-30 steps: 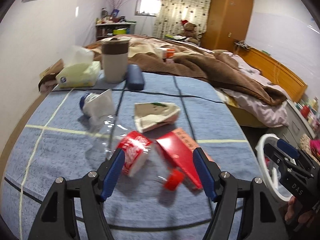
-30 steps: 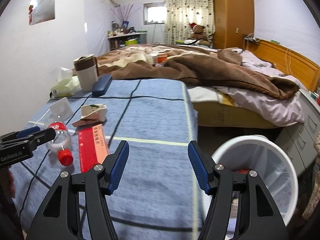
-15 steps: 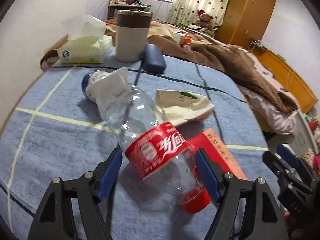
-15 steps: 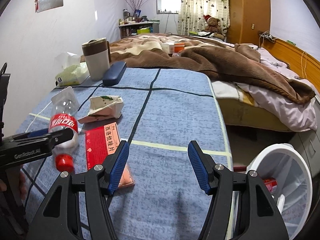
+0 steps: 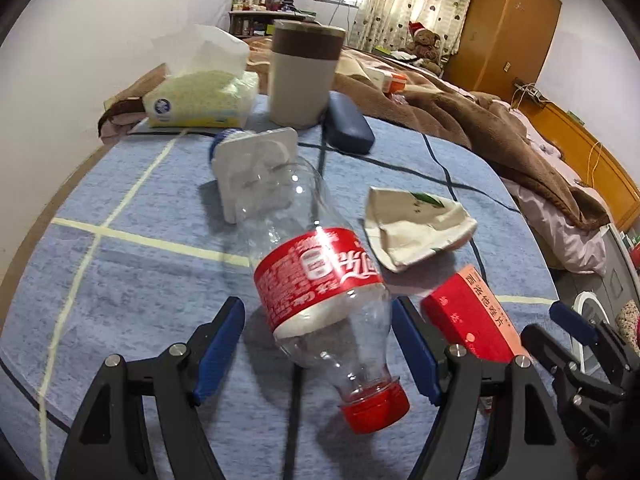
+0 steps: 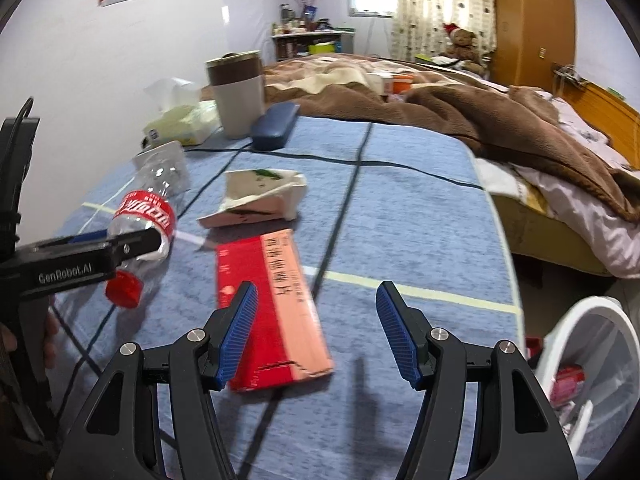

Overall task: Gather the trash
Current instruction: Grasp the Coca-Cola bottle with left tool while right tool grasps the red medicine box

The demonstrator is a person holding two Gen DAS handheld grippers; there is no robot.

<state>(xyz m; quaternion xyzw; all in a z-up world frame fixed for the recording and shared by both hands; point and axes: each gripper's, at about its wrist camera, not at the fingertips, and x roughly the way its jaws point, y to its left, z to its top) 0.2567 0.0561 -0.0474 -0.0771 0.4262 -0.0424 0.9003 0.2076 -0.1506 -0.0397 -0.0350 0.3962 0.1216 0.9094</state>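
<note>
The white bin is cut off by the right wrist view's right edge, its contents too blurred to identify. The left hand-held gripper hides the empty bottle's shoulder. The bottle overlaps a white packet behind. Shelf items are too small to tell.

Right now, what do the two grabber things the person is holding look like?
Both are black plastic with silver screws and two fingers tipped with ribbed blue pads. The left gripper shows white lettering on its side and a black cable at its back in the right wrist view. The right gripper looks the same.
</note>
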